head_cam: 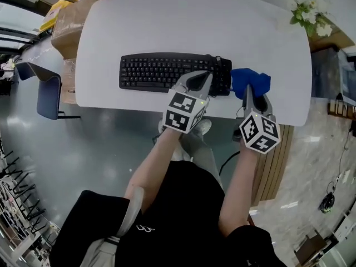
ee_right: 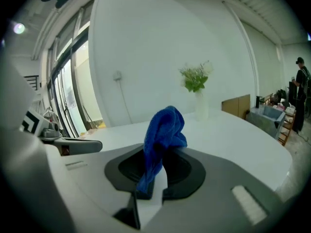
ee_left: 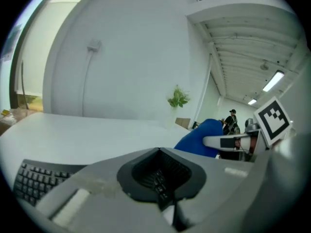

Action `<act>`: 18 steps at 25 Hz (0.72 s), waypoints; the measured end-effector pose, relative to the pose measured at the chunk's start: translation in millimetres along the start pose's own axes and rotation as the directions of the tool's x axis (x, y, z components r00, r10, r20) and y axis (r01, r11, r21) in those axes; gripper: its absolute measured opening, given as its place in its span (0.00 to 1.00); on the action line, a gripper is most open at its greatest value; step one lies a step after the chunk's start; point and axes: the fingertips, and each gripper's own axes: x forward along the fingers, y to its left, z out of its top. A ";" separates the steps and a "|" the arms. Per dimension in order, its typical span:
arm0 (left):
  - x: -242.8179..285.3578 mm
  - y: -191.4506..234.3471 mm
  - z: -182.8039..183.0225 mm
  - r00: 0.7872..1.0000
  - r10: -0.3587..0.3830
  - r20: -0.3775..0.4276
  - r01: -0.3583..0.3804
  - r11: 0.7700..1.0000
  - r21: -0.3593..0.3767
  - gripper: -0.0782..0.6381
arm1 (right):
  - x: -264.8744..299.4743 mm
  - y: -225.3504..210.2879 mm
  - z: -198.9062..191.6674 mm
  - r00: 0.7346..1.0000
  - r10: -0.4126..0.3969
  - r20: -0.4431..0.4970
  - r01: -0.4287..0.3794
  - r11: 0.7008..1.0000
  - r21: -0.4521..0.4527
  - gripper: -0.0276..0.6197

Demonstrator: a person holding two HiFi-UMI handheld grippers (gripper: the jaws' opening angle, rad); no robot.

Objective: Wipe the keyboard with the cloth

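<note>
The left gripper (ee_left: 159, 174) has its jaws shut tight, with nothing in between. It sits over the right end of the black keyboard (head_cam: 161, 71) (I cannot tell if it touches the keys). The right gripper (ee_right: 154, 176) is just beside it, and its jaws pinch the blue cloth (ee_right: 164, 127). The cloth sticks up in a bunch past the jaws, just to the right of the keyboard. The keyboard lies on the white table (head_cam: 167, 26). Far back on the table stand some flowers (ee_right: 195, 80).
</note>
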 end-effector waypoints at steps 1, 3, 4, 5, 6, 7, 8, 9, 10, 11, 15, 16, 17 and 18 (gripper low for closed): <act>-13.6 10.3 15.1 0.999 0.019 0.040 -0.019 1.000 0.000 0.10 | -3.2 12.0 14.0 0.999 0.009 0.031 -0.009 1.000 -0.013 0.17; -43.6 29.8 48.2 0.991 0.055 0.123 -0.056 0.998 0.007 0.10 | -10.6 40.2 42.9 0.995 0.033 0.098 -0.029 0.999 -0.043 0.17; -60.0 39.2 64.9 0.984 0.070 0.164 -0.073 0.997 0.014 0.10 | -14.4 56.6 57.6 0.990 0.048 0.133 -0.041 0.997 -0.059 0.17; -77.6 48.7 81.2 0.975 0.082 0.205 -0.089 0.996 0.022 0.10 | -17.9 74.9 72.4 0.983 0.066 0.170 -0.054 0.996 -0.077 0.17; -96.7 58.5 96.8 0.965 0.094 0.244 -0.104 0.994 0.031 0.10 | -21.1 95.4 87.1 0.975 0.087 0.206 -0.068 0.993 -0.096 0.17; -117.3 68.7 111.6 0.954 0.105 0.280 -0.121 0.992 0.040 0.10 | -24.5 117.9 101.3 0.964 0.110 0.240 -0.083 0.990 -0.118 0.17; -138.9 79.2 125.3 0.943 0.117 0.312 -0.139 0.989 0.049 0.10 | -28.3 141.9 114.6 0.953 0.134 0.272 -0.099 0.985 -0.141 0.17; -160.5 89.5 137.7 0.931 0.130 0.341 -0.158 0.986 0.057 0.10 | -32.4 166.3 126.6 0.941 0.160 0.299 -0.114 0.980 -0.163 0.17; -180.7 99.4 148.8 0.920 0.142 0.366 -0.177 0.982 0.065 0.10 | -36.5 189.6 136.9 0.928 0.184 0.324 -0.130 0.974 -0.183 0.17; -199.0 108.6 158.5 0.909 0.153 0.388 -0.195 0.978 0.072 0.10 | -40.2 211.1 145.5 0.915 0.208 0.345 -0.145 0.969 -0.199 0.17; -259.2 142.4 184.7 0.865 0.199 0.460 -0.262 0.962 0.075 0.10 | -47.2 285.3 164.4 0.873 0.296 0.388 -0.203 0.943 -0.263 0.17; -272.8 150.4 188.6 0.854 0.213 0.475 -0.278 0.958 0.069 0.10 | -47.9 302.1 166.2 0.865 0.315 0.391 -0.214 0.936 -0.281 0.17; -284.7 157.9 190.9 0.844 0.225 0.487 -0.292 0.954 0.064 0.10 | -48.4 317.5 166.9 0.857 0.332 0.394 -0.223 0.928 -0.297 0.17; -294.4 164.2 191.9 0.836 0.233 0.496 -0.301 0.951 0.062 0.10 | -48.4 331.2 166.7 0.851 0.346 0.396 -0.229 0.922 -0.314 0.17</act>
